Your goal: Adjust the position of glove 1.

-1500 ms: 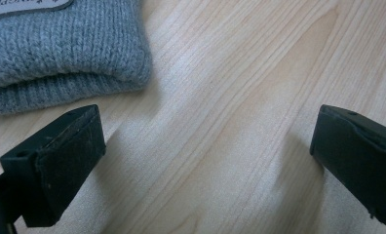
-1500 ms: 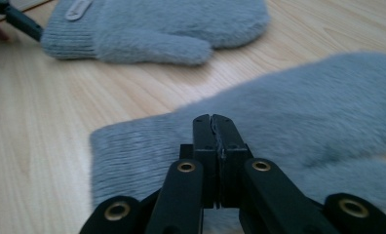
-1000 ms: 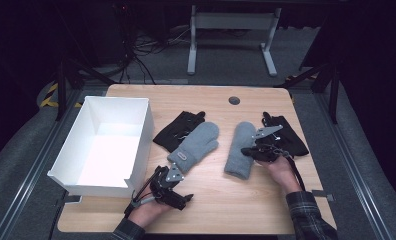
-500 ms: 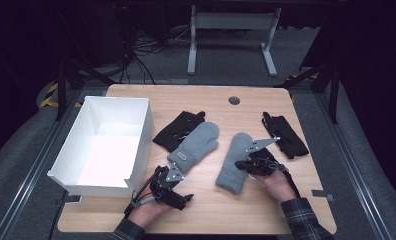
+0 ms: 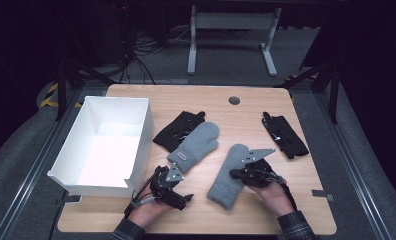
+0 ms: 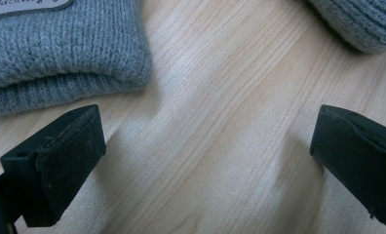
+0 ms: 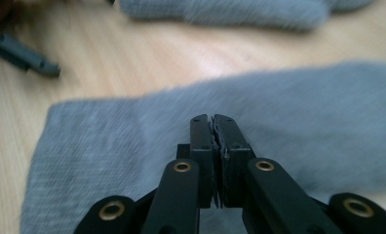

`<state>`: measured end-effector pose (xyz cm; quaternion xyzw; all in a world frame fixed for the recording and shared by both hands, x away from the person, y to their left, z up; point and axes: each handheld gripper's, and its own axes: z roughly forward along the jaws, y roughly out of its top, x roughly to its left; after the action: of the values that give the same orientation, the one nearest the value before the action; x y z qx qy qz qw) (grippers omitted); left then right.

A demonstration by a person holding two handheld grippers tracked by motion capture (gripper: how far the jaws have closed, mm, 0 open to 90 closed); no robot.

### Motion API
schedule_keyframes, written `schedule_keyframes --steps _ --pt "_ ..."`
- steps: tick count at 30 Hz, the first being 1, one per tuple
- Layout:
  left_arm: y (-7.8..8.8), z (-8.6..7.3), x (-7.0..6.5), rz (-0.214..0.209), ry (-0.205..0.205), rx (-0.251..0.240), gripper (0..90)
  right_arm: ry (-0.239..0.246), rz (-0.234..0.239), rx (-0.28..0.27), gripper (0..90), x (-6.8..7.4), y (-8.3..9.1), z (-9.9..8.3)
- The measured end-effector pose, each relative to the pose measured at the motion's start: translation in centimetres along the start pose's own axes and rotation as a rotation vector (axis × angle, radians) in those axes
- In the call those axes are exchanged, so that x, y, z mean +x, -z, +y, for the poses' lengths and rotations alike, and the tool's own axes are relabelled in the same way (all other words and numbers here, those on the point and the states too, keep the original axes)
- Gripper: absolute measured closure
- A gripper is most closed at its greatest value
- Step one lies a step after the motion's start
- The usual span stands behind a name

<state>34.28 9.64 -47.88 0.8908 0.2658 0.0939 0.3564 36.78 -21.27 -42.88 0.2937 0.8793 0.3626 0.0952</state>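
Nearest us, our left gripper (image 5: 178, 192) rests with jaws apart, one grey mitten's (image 5: 195, 145) cuff just beyond them. Our right gripper (image 5: 236, 173) is clamped on the other grey mitten (image 5: 230, 177), whose long axis angles up-right; the white box (image 5: 66, 150) lies far left.

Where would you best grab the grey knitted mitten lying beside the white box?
Probably at the ribbed cuff of the grey knitted mitten, coming from the near table edge. That cuff is a thick folded rim pointing toward the open left gripper, easy to pinch.
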Motion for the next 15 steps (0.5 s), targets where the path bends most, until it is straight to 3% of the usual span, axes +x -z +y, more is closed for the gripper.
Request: schedule_keyframes --steps 5,9,12,15 --pt "0.0 0.0 0.0 0.000 0.000 0.000 0.1 0.000 -0.045 -0.041 89.9 -3.0 -0.2 1.9" --pt "0.0 0.0 0.0 0.000 0.000 0.000 0.1 -0.019 -0.065 -0.039 89.9 -5.2 -1.2 2.1" --pt "0.0 0.0 0.0 0.001 0.000 -0.001 0.1 -0.036 -0.065 0.007 90.0 -6.1 -2.0 1.4" --pt "0.0 0.0 0.0 0.001 0.000 -0.001 0.1 -0.042 -0.060 0.029 90.0 -6.1 -2.2 1.0"
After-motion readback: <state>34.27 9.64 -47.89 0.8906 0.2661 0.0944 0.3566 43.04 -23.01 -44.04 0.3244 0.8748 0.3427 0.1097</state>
